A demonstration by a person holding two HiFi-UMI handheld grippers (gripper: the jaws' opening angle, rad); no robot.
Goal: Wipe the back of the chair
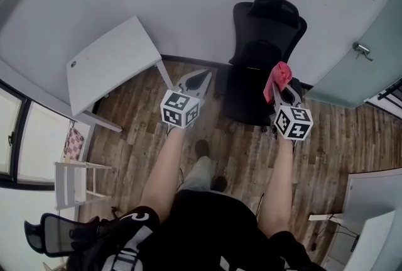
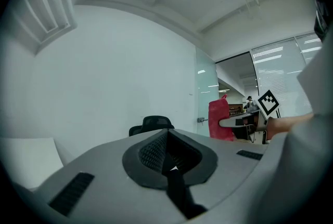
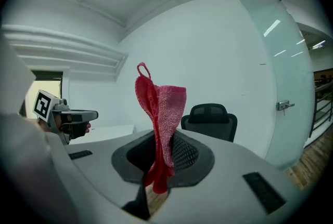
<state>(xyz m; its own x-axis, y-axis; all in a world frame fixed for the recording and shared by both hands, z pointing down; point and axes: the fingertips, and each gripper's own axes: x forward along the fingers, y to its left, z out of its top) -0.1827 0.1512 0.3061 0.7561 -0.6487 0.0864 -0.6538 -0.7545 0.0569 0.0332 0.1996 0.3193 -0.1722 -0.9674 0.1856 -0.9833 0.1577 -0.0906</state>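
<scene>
A black office chair [image 1: 266, 43] stands against the white wall, its mesh back and headrest facing me; it also shows as the chair [image 3: 209, 120] and the chair [image 2: 151, 124] in the gripper views. My right gripper [image 1: 280, 88] is shut on a red cloth [image 1: 278, 77], which stands up from the jaws as the cloth [image 3: 159, 114] in front of the chair. My left gripper [image 1: 200, 79] is shut and holds nothing, left of the chair. The cloth [image 2: 220, 120] also shows in the left gripper view.
A white table [image 1: 110, 63] stands left of the chair against the wall. A glass door with a handle [image 1: 362, 49] is at the right. A white rack [image 1: 75, 182] and another black chair [image 1: 59, 233] are at the lower left. The floor is wood.
</scene>
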